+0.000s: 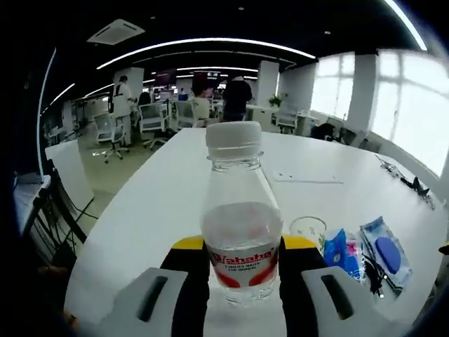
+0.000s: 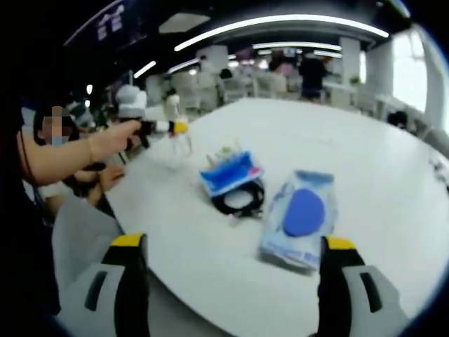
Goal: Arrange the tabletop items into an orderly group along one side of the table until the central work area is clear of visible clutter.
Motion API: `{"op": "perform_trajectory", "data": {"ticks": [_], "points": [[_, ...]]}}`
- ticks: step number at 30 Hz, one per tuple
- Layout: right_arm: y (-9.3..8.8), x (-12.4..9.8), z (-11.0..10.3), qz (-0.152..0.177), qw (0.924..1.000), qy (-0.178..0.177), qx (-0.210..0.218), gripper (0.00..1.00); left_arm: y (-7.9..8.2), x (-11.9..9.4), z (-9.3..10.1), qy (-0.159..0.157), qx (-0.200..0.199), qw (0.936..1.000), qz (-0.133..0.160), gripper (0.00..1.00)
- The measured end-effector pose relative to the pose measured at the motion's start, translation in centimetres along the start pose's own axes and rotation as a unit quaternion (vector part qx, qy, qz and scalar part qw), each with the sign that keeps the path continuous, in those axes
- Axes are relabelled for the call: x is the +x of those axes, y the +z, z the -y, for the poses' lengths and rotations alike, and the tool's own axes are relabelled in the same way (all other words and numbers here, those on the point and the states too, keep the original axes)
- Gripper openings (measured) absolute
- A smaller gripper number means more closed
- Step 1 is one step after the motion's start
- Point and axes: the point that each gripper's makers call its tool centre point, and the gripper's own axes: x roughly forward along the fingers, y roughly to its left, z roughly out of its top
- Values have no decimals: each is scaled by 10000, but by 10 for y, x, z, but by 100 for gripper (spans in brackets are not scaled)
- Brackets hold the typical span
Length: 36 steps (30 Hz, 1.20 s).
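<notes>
A clear water bottle [image 1: 242, 210] with a white cap and a red label stands upright between the yellow-tipped jaws of my left gripper [image 1: 242, 246], which is shut on it just above the white table [image 1: 161, 203]. To its right lie a small glass cup [image 1: 307, 228], a blue packet [image 1: 335, 249], a black cable [image 1: 372, 275] and a blue wipes pack [image 1: 384, 254]. My right gripper [image 2: 234, 242] is open and holds nothing, hanging near the table edge in front of the wipes pack [image 2: 298, 214], the cable [image 2: 238, 200] and the blue packet [image 2: 230, 172]. Farther left a person's hand holds the left gripper [image 2: 151, 128] with the bottle [image 2: 179, 140].
The table [image 2: 365, 147] is long and white, with a flat sheet [image 1: 307, 177] mid-way and dark items [image 1: 414, 184] at its far right edge. Office chairs [image 1: 151, 121] and standing people [image 1: 237, 98] are beyond the far end. A seated person's arm [image 2: 63, 156] reaches along the left side.
</notes>
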Motion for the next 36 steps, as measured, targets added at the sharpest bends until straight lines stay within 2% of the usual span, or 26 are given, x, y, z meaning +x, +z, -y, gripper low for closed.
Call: {"op": "perform_trajectory", "data": {"ticks": [8, 14, 16, 20, 24, 28, 36], "points": [[-6, 3, 0, -65, 9999, -1, 78, 100, 8, 15, -14, 33, -89, 9996, 283, 36], [-10, 5, 2, -157, 9999, 3, 72, 100, 15, 29, -20, -45, 53, 9990, 452, 36], [-10, 5, 4, -175, 9998, -10, 95, 100, 17, 33, -21, -32, 180, 9987, 473, 36], [-8, 8, 6, -155, 9997, 0, 184, 100, 20, 42, -23, -62, 143, 9987, 495, 36], [-9, 12, 8, -216, 9996, -37, 190, 100, 23, 50, -25, -45, 276, 9981, 542, 36], [-9, 15, 8, -243, 9995, -36, 205, 100, 26, 58, -28, -104, 113, 9982, 586, 36], [-12, 25, 13, -205, 9992, -126, 311, 99, 32, 70, -32, 27, 247, 9975, 658, 36]]}}
